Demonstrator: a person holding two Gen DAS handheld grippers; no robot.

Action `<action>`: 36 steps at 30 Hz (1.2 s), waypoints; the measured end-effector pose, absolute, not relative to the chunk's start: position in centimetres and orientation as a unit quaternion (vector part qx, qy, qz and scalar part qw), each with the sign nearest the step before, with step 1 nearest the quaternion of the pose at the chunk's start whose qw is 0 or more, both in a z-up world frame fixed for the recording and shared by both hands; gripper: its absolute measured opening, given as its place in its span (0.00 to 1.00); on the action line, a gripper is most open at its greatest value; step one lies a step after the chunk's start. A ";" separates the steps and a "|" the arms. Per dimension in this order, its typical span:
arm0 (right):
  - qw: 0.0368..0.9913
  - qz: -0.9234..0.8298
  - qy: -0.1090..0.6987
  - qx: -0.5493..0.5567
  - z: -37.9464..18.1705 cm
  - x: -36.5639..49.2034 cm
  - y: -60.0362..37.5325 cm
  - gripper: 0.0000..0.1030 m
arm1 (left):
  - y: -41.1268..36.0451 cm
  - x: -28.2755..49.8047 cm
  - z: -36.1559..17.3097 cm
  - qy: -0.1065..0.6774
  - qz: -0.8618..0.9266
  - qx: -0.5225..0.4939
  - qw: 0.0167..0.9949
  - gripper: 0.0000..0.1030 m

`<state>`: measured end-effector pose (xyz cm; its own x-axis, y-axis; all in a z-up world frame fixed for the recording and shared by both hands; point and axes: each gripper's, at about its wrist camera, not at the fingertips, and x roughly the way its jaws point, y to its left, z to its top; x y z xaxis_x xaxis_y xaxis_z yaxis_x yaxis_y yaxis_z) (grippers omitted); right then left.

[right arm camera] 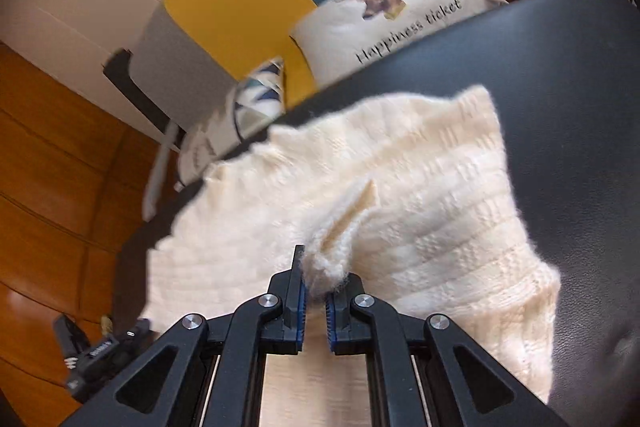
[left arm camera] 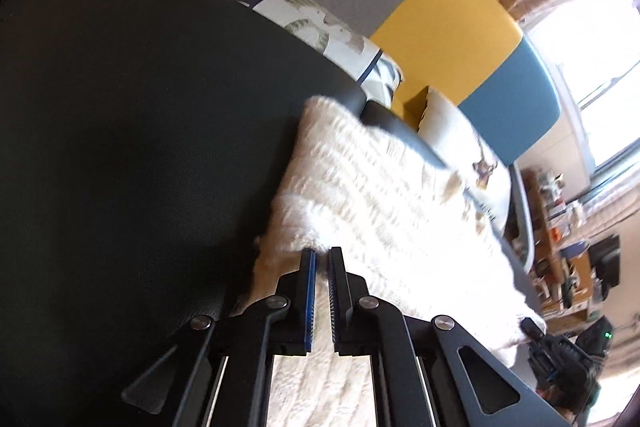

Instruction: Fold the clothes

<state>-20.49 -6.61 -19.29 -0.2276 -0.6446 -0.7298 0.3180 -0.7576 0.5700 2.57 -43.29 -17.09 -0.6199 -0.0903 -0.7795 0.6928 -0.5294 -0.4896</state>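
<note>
The cream-white ribbed knit garment (right arm camera: 400,195) lies across the black leather worktop (right arm camera: 560,87), filling the frame's centre. The right gripper (right arm camera: 316,291) has its jaws clamped on a bunched knit edge; the left gripper (left arm camera: 322,267) pinches another edge. Fuzzy knit could slip or stretch. Bare worktop at right gives room; its upper edge is close.

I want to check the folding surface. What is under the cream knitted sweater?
Under the cream knitted sweater lies a black smooth padded surface, visible around its edges. Whatever is directly beneath the fabric is covered. Both grippers, left and right, pinch the knit.
</note>
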 end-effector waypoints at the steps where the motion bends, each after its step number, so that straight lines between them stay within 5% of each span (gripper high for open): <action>1: 0.311 -0.770 -0.146 0.538 -19.7 -20.5 -6.6 0.06 | -43.1 2.3 -17.4 0.422 -0.795 0.363 0.242 0.06; 13: 0.299 -0.810 -0.081 0.498 -19.7 -21.5 -8.4 0.06 | -43.1 1.7 -17.2 0.409 -0.796 0.378 0.236 0.06; 18: 0.300 -0.794 -0.114 0.516 -21.9 -22.1 -7.7 0.09 | -43.6 3.2 -17.4 0.439 -0.785 0.374 0.225 0.06; 21: 0.312 -0.774 -0.155 0.528 -21.8 -22.3 -6.1 0.22 | -43.9 4.1 -17.6 0.457 -0.778 0.371 0.219 0.06; 27: 0.263 -0.822 -0.116 0.492 -18.8 -20.5 -2.4 0.25 | -45.7 8.7 -17.0 0.539 -0.751 0.321 0.207 0.06; 36: 0.372 -0.794 -0.023 0.480 -17.1 -15.7 -11.6 0.25 | -43.8 6.7 -19.2 0.619 -0.704 0.307 0.166 0.06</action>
<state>-15.72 -11.62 -17.07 -0.2623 -0.6124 -0.7458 0.5684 -0.7226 0.3935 6.70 -43.84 -19.17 -0.7567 0.1463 -0.6372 0.6134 -0.1784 -0.7694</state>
